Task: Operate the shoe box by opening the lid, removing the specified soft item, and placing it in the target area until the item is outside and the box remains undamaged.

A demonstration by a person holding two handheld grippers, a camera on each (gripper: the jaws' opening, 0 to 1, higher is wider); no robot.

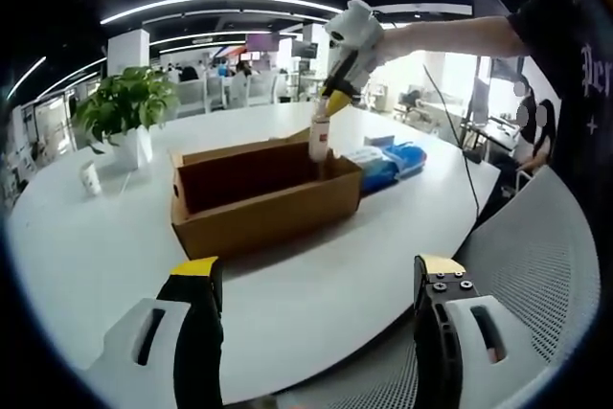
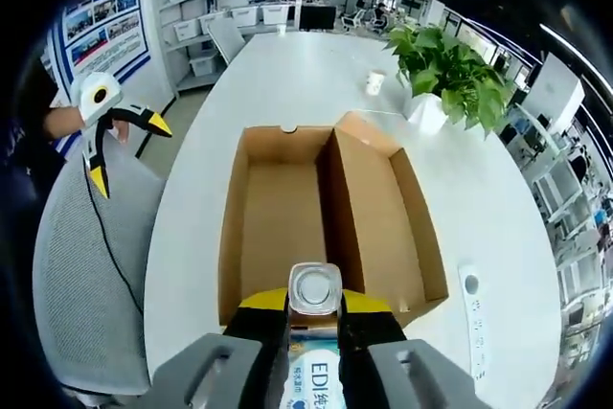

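The right hand-held gripper (image 2: 314, 318) clamps a small carton-like bottle (image 2: 314, 332) printed "EDI" above the open brown cardboard shoe box (image 2: 330, 222); the left hand-held gripper (image 1: 316, 280) gapes over the white round bench (image 1: 287, 304).

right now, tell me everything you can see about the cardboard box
The cardboard box is plain brown, open-topped and looks empty inside. Its lid section lies folded open alongside the base, the two forming side-by-side trays. It sits flat on the white table. The right gripper holds a small carton upright above one end; whether the carton touches the rim is unclear.
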